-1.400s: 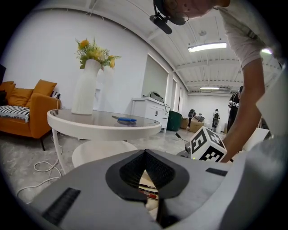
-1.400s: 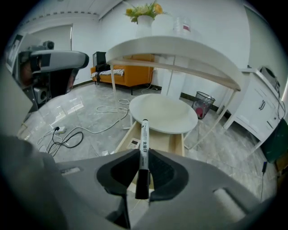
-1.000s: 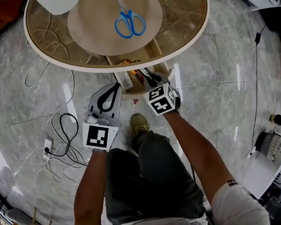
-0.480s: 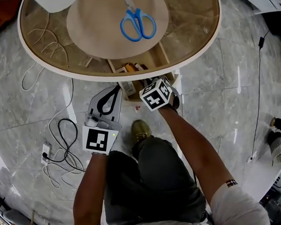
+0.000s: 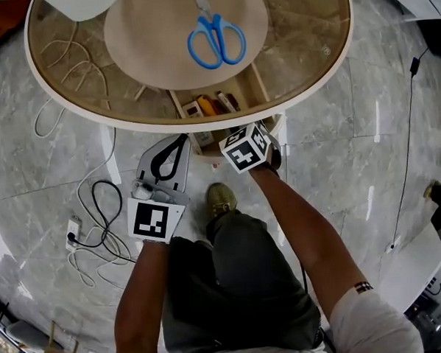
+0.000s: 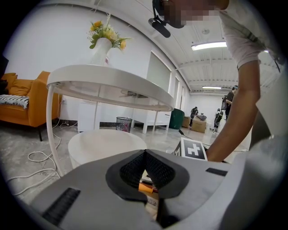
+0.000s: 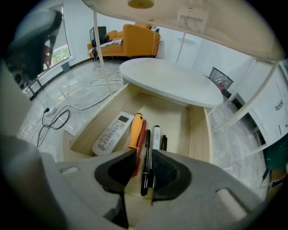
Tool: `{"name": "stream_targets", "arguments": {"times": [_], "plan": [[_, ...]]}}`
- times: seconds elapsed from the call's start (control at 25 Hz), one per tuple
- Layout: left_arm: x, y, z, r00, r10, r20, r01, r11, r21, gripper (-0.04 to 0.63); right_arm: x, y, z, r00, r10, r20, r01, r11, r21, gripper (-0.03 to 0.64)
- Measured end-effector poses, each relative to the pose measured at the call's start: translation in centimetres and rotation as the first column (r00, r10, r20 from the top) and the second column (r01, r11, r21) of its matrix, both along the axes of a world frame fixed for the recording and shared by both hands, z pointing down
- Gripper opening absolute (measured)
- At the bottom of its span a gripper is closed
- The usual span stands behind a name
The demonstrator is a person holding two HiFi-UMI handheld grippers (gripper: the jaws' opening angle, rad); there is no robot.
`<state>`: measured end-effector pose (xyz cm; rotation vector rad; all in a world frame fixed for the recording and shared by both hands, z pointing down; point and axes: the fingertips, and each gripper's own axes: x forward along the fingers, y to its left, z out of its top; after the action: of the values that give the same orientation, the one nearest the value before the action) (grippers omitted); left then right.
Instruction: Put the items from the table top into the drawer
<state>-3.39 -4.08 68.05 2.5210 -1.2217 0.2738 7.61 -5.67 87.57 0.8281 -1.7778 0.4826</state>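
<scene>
Pointing the right tool point(image 7: 143, 153) steeply down into the open drawer point(image 7: 199, 134), just under the near edge of the round desk point(image 5: 314, 64). Having just been opening its jaws; now holding them apart, gripping nothing. Seeing the black pen point(image 7: 146, 164) between them, lying free on the drawer floor, not pressed by the pads. Finding beside it, in one row: an orange handle point(image 7: 136, 127) with a thin red piece against it just to the left, a white marker point(image 7: 156, 136) and a black marker point(image 7: 164, 142) just to the right, a white remote point(image 7: 112, 133) further left, near the left wall. Seeing bare wood along the right wall and at the far end of the drawer. Holding the left tool point(image 6: 144, 152) lower, beside the drawer and apart from it, jaws closed together and empty. Finding the blue scissors point(image 5: 215, 39) on the desk top, well apart from the drawer. Standing on open floor point(image 5: 338, 173) at the right side; at the left, only a black cable point(image 5: 97, 208).
</scene>
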Motion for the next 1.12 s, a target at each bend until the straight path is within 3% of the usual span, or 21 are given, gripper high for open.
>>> {"name": "stream_targets", "arguments": {"times": [0.12,0.32,0.72,1.12], "plan": [[0.2,0.5,-0.9,1.0,-0.002,0.002,0.002,1.0,-0.014,0.0,-0.2,0.4,-1.9,0.999,0.0,0.042,-0.002,0.999,0.045,0.093],[0.5,0.9,-3.0,1.0,-0.012,0.013,0.012,0.999,-0.036,0.0,0.0,0.2,-6.7,0.992,0.019,0.121,-0.037,0.988,0.148,0.002],[0.8,2.9,-11.4,0.999,-0.027,0.017,0.028,0.999,-0.04,0.0,-0.6,3.3,-19.7,0.947,0.035,0.318,-0.118,0.962,0.245,0.002],[0.5,4.9,-19.6,0.998,-0.057,0.006,0.057,0.998,-0.021,0.0,-2.5,5.5,-32.1,0.908,-0.002,0.419,-0.148,0.934,0.326,0.002]]}}
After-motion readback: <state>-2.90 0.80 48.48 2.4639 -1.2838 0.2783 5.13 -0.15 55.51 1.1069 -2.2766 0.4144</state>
